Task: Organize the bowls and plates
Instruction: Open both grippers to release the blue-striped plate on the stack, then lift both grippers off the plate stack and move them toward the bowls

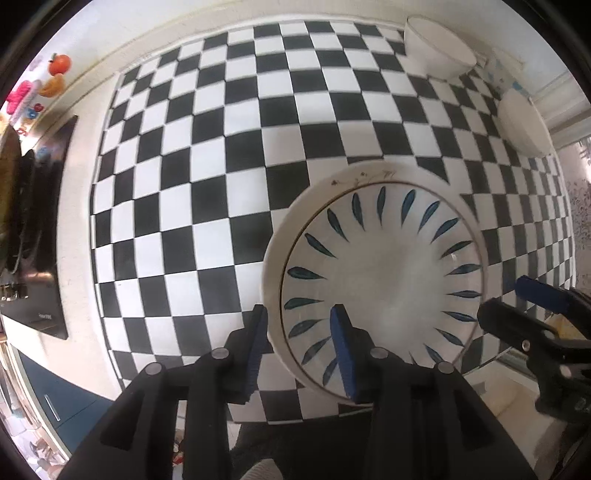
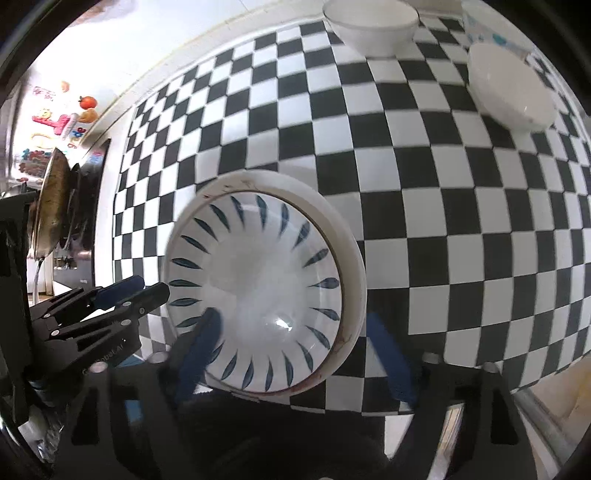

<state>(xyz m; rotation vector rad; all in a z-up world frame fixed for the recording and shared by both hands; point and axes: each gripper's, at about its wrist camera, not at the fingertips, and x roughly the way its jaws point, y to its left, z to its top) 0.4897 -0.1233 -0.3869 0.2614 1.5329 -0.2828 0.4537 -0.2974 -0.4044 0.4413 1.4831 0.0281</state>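
Checkered surface (image 1: 207, 155), seen from above by both wrist cameras. Patterned plate (image 1: 380, 273) with blue leaf marks sits nested on a white plate (image 1: 275, 258), both flat on the cloth near its front edge. Left gripper (image 1: 299, 350): jaws slightly apart, straddling the plates' left rim, pads not pressing. Right gripper (image 2: 295, 354): jaws wide, 1 finger over the patterned plate, the other outside the rim, gripping nothing. 2 white bowls, bowl A (image 2: 371, 26) and bowl B (image 2: 511, 88), stand upright at the far right. Stove (image 1: 48, 236) at the left.
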